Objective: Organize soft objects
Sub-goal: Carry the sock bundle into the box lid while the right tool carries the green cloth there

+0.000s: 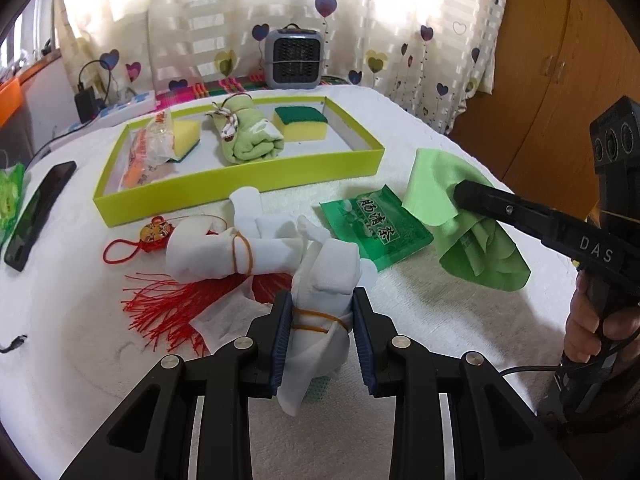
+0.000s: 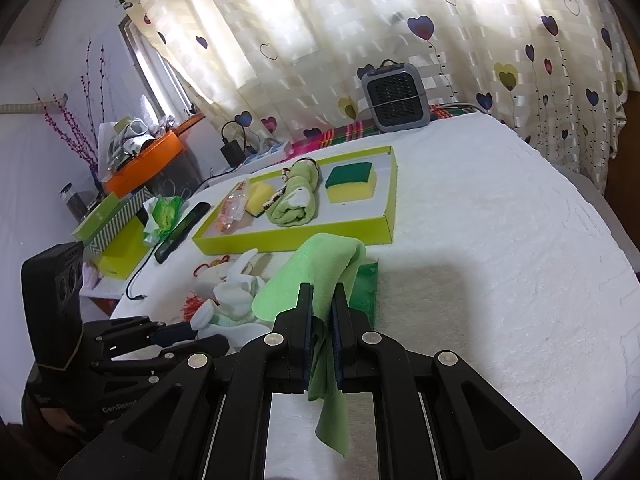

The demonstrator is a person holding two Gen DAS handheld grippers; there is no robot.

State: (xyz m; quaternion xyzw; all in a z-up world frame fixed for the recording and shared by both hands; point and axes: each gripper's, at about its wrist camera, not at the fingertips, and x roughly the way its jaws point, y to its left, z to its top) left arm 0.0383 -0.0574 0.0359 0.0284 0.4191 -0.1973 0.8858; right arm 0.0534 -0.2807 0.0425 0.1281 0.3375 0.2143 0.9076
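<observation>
My left gripper [image 1: 320,312] is shut on a white sock bundle [image 1: 330,276] tied with a rubber band, held just above the white table. A second white bundle [image 1: 224,250] lies to its left. My right gripper [image 2: 322,300] is shut on a light green cloth [image 2: 316,272], lifted above the table; it also shows in the left wrist view [image 1: 436,196]. The lime tray [image 1: 240,190] behind holds a rolled green towel [image 1: 248,136], two yellow-green sponges [image 1: 300,122] and a plastic packet [image 1: 150,146].
A green tea packet [image 1: 378,226] lies by the cloth. A red tassel charm [image 1: 160,300] lies under the bundles. A black phone [image 1: 38,212] lies at the left. A grey heater [image 1: 294,58] stands at the back. A wooden cabinet [image 1: 560,80] is at the right.
</observation>
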